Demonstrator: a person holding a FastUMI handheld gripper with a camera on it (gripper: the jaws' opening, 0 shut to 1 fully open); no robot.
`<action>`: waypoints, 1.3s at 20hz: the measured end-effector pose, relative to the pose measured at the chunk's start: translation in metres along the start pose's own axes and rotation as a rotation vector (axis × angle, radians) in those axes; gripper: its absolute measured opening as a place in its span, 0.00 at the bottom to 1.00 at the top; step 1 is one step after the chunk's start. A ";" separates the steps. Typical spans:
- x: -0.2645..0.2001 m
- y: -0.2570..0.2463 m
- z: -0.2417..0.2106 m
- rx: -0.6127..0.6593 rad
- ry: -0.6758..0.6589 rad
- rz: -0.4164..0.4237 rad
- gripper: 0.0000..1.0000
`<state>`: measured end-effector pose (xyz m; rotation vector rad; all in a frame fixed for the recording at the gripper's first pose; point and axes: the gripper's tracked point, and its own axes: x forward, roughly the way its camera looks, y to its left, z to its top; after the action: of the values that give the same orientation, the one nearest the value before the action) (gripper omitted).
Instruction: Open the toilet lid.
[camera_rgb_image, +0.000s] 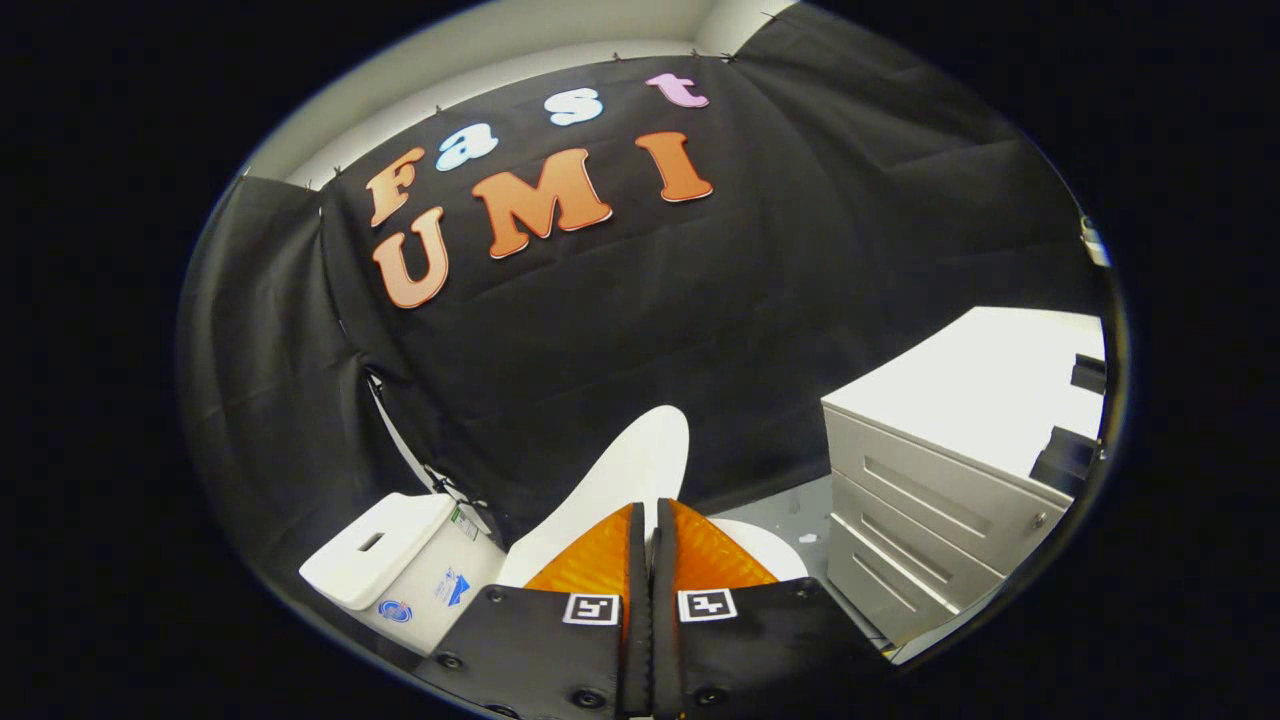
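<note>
The white toilet lid (625, 475) stands raised, tilted back toward the white tank (385, 550) to its left. The seat rim (770, 555) shows as a white curve to the right of my fingers. My gripper (650, 515) sits right over the lid's free edge. Its fingers (595, 555) are pressed together, and a thin white sliver of the lid shows between them. The bowl and the lid's hinge are hidden behind the gripper body.
A white drawer cabinet (950, 470) stands close on the right, with dark items on its top. A strip of grey floor (790, 510) lies between it and the toilet. The black booth cloth hangs just behind the tank.
</note>
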<state>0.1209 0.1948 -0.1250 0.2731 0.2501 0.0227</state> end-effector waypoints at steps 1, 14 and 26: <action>0.000 0.006 0.002 -0.022 0.001 0.006 0.08; -0.006 0.082 0.036 -0.159 -0.048 0.100 0.08; -0.010 0.136 0.051 -0.182 -0.047 0.190 0.08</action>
<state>0.1252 0.3121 -0.0386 0.1155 0.1734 0.2256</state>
